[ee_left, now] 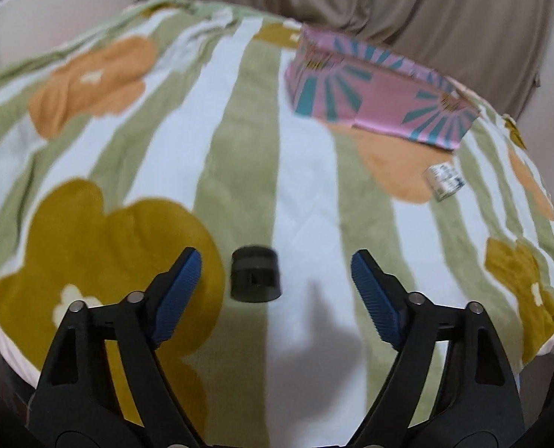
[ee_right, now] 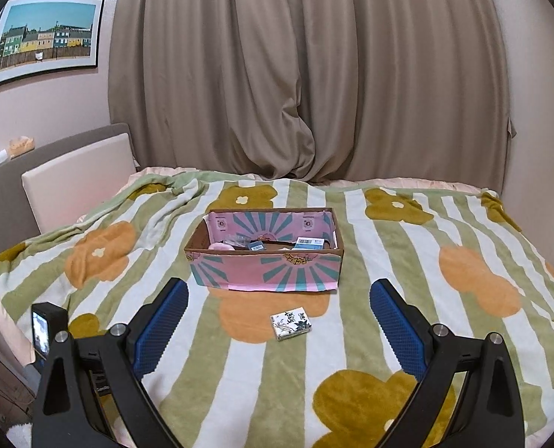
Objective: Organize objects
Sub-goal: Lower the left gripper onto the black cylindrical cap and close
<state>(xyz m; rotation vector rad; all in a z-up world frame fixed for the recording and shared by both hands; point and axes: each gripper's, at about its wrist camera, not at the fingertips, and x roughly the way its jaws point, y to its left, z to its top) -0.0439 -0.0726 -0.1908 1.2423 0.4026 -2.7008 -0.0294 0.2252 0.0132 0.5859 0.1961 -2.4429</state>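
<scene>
Jaws of the left gripper stand apart with nothing gripped: a small dark cylinder lies on the bed between the blue pads, nearer the pad on the left of the frame, and neither pad touches it as far as the blurred left wrist view shows. Jaws of the right gripper are wide open too and empty, hanging over the blanket in the lower half of the right wrist view. Just beyond them, near the centre of that frame, a small patterned packet lies flat on the blanket on an orange flower, a little short of the pink cardboard box. The box sits in the middle of the frame, its top open, and several things already lie inside: something pale pink on the left, a clear wrapper, a small blue item and a blue-and-white carton on the right. In the left wrist view the same box shows in the upper right, with the packet below it. Judging from this, the sorting is well under way but unfinished: the box holds part of the load, while at least the dark cylinder and the patterned packet remain on the bed, the cylinder apparently next to be picked up.
</scene>
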